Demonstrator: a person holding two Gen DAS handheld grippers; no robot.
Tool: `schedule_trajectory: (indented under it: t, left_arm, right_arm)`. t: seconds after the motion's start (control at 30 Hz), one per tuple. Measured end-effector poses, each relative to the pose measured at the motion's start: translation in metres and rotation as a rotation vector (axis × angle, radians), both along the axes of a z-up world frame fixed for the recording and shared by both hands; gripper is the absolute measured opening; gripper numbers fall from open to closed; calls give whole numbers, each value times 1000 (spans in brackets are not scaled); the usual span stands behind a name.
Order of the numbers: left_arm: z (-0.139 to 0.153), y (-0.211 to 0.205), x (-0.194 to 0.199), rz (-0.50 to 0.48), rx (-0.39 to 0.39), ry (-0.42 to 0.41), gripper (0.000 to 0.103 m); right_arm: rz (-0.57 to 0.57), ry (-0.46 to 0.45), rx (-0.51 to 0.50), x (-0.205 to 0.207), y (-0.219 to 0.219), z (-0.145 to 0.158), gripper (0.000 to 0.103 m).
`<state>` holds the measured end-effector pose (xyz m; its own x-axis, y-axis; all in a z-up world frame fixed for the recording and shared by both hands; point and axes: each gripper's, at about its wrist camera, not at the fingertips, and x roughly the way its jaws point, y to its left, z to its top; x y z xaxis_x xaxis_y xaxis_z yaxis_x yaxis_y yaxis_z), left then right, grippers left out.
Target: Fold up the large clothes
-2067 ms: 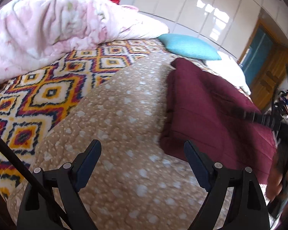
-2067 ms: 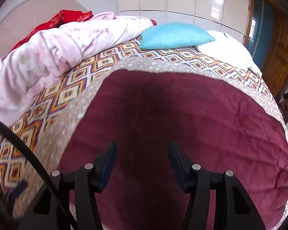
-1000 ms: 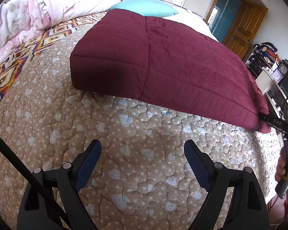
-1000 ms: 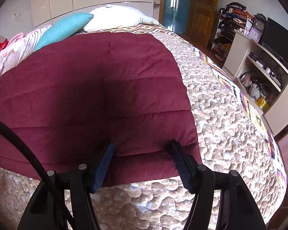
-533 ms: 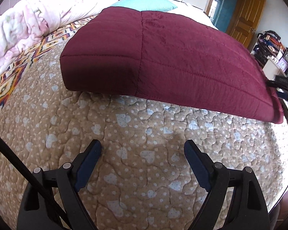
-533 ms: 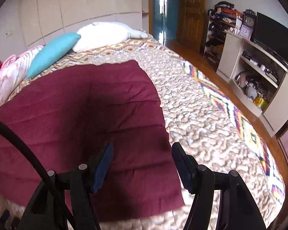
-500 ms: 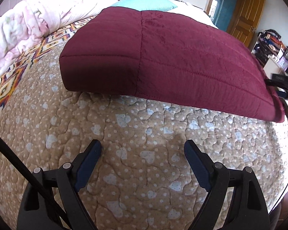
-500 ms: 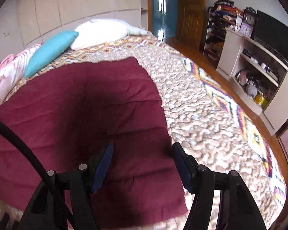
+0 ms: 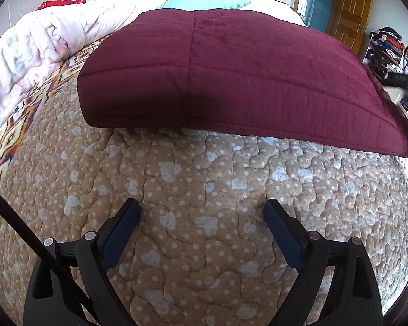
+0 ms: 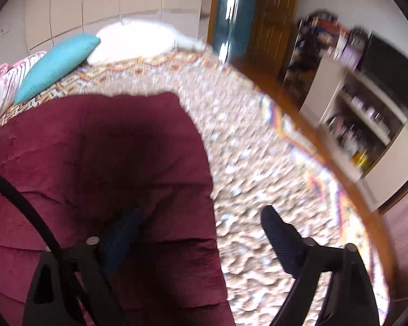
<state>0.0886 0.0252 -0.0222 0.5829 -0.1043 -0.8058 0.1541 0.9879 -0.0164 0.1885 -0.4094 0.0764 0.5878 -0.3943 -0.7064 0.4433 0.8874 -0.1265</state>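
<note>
Quilt (image 9: 231, 76), maroon and folded into a thick slab, lies on the tan bedspread (image 9: 204, 203); in the left wrist view the left gripper (image 9: 202, 217) hangs spread and empty, short of its near edge. In the blurred right wrist view the right gripper (image 10: 201, 222), jaws just opened wide, straddles the quilt's side edge, gripping nothing. This fold looks released; another would need both corners pinched.

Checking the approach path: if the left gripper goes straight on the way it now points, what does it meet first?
Most likely the beige quilted bedspread with pale hearts, bare between the open fingers of the left gripper. The folded maroon quilted blanket lies farther up the bed, beyond that line, though depth is hard to judge.
</note>
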Motion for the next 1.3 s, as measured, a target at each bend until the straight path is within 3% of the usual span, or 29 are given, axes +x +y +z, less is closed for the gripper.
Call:
schedule_trajectory:
  t: [0.07, 0.17, 0.23, 0.33, 0.47, 0.53, 0.67, 0.83, 0.93, 1.07, 1.17, 1.3]
  left_arm:
    - [0, -2, 1, 1, 8, 0, 93]
    - [0, -2, 3, 3, 10, 0, 93]
    - [0, -2, 3, 1, 9, 1, 94]
    - [-1, -2, 6, -2, 8, 10, 96]
    - [-1, -6, 8, 4, 23, 16, 96]
    - [-1, -7, 8, 6, 24, 16, 96]
    - [-1, -4, 9, 10, 3, 15, 97]
    - [1, -1, 2, 30, 7, -27, 97]
    - [12, 2, -14, 83, 41, -125, 96]
    - [58, 10, -56, 149, 46, -301, 96]
    - [102, 19, -98, 175, -9, -433, 96]
    - [155, 18, -152, 135, -25, -601, 97]
  right_arm:
    - [29, -39, -16, -3, 14, 11, 86]
    - [70, -29, 30, 18, 26, 11, 67]
    - [72, 7, 77, 46, 28, 3, 42]
    - [27, 49, 119, 90, 24, -14, 43]
    - [1, 143, 21, 127, 30, -30, 48]
    - [-6, 126, 9, 120, 32, -21, 48]
    - [100, -15, 0, 49, 55, 14, 50]
    - [182, -137, 53, -86, 78, 33, 84]
    - [175, -145, 53, -155, 85, 25, 87]
    - [116, -136, 111, -223, 81, 8, 87]
    - [81, -176, 171, -257, 82, 5, 87]
    - [91, -245, 189, -277, 93, 14, 87]
